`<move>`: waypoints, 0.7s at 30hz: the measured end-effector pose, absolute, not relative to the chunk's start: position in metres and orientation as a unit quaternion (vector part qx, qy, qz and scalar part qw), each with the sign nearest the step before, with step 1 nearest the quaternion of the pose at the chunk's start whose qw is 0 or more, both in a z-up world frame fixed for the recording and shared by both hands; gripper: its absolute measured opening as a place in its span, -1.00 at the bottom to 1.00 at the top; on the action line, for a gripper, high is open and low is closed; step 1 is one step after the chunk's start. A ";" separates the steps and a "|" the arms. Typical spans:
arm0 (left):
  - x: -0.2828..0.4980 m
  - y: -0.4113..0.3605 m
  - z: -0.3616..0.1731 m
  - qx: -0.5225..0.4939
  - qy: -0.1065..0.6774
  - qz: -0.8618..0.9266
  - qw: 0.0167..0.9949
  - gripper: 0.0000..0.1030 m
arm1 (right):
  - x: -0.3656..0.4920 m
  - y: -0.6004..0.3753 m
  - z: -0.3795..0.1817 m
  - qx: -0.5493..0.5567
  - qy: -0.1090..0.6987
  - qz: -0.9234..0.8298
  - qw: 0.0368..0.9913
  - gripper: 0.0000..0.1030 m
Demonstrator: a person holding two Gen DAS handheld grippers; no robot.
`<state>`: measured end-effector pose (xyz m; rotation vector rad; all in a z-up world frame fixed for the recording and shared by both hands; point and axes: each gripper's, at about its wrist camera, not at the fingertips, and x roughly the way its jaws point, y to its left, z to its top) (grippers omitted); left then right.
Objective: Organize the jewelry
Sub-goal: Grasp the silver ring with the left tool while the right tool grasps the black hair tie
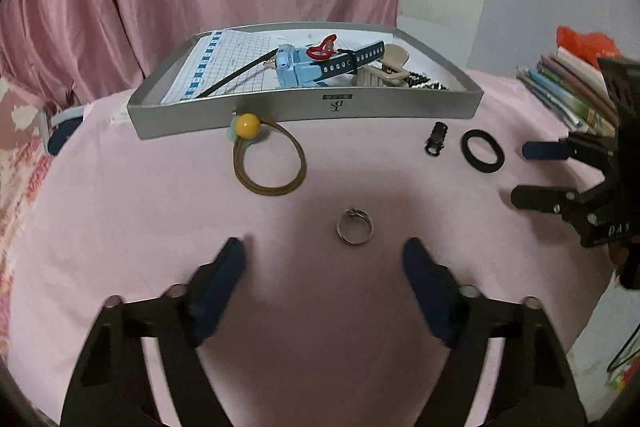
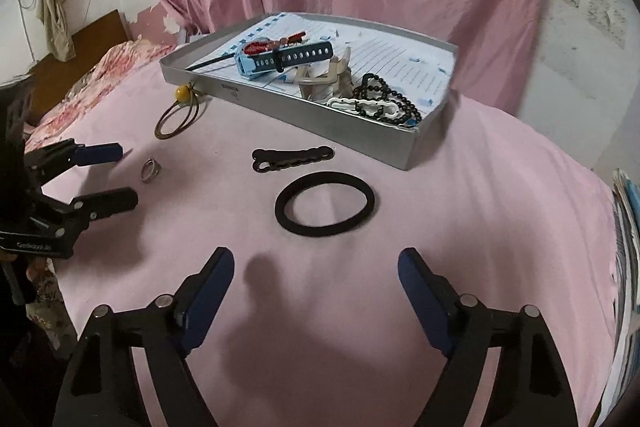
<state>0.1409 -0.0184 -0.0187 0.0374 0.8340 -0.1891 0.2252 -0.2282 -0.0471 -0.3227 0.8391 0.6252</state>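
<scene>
Left tool spread before silver ring — right tool spread before black band.

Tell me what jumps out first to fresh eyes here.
The silver tray at the back of the pink cloth, piled with a blue watch and black beads. In front of it lie a black ring band, a metal ring and a yellow-bead hair tie, loose on the cloth.

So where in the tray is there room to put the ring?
The tray's left side is bare paper, beside the blue watch. Its right end is crowded with the hair claw and black beads. The ring lies on the pink cloth.
</scene>
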 end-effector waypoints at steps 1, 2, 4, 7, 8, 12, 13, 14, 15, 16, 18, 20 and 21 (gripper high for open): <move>0.142 -0.019 -0.018 0.027 0.406 -0.093 0.909 0.17 | 0.228 -0.227 -0.047 -0.157 0.399 0.297 0.853 0.49; 0.142 -0.020 -0.019 0.033 0.407 -0.094 0.908 0.12 | 0.230 -0.226 -0.047 -0.159 0.400 0.298 0.852 0.43; 0.143 -0.023 -0.020 0.047 0.407 -0.099 0.907 -0.03 | 0.236 -0.223 -0.047 -0.162 0.402 0.299 0.850 0.38; 0.145 -0.026 -0.019 0.056 0.408 -0.117 0.904 -0.29 | 0.243 -0.220 -0.048 -0.167 0.405 0.298 0.848 0.37; 0.146 -0.027 -0.019 0.057 0.409 -0.123 0.902 -0.32 | 0.246 -0.219 -0.049 -0.168 0.406 0.299 0.847 0.37; 0.151 -0.030 -0.018 0.060 0.409 -0.130 0.901 -0.51 | 0.251 -0.215 -0.050 -0.174 0.404 0.300 0.846 0.37; 0.153 -0.030 -0.018 0.060 0.409 -0.130 0.901 -0.56 | 0.252 -0.215 -0.050 -0.174 0.403 0.302 0.846 0.37; 0.154 -0.031 -0.018 0.061 0.409 -0.129 0.901 -0.59 | 0.254 -0.214 -0.050 -0.174 0.402 0.302 0.847 0.37; 0.154 -0.031 -0.017 0.062 0.409 -0.127 0.901 -0.65 | 0.254 -0.214 -0.050 -0.175 0.399 0.303 0.848 0.36; 0.153 -0.032 -0.017 0.063 0.409 -0.127 0.902 -0.67 | 0.253 -0.214 -0.050 -0.176 0.397 0.305 0.848 0.33; 0.152 -0.033 -0.017 0.066 0.406 -0.126 0.903 -0.67 | 0.255 -0.212 -0.050 -0.176 0.396 0.308 0.847 0.32; 0.153 -0.033 -0.016 0.066 0.407 -0.125 0.902 -0.67 | 0.257 -0.210 -0.050 -0.177 0.395 0.312 0.846 0.32; 0.152 -0.033 -0.016 0.065 0.407 -0.124 0.903 -0.67 | 0.258 -0.210 -0.050 -0.177 0.395 0.313 0.846 0.32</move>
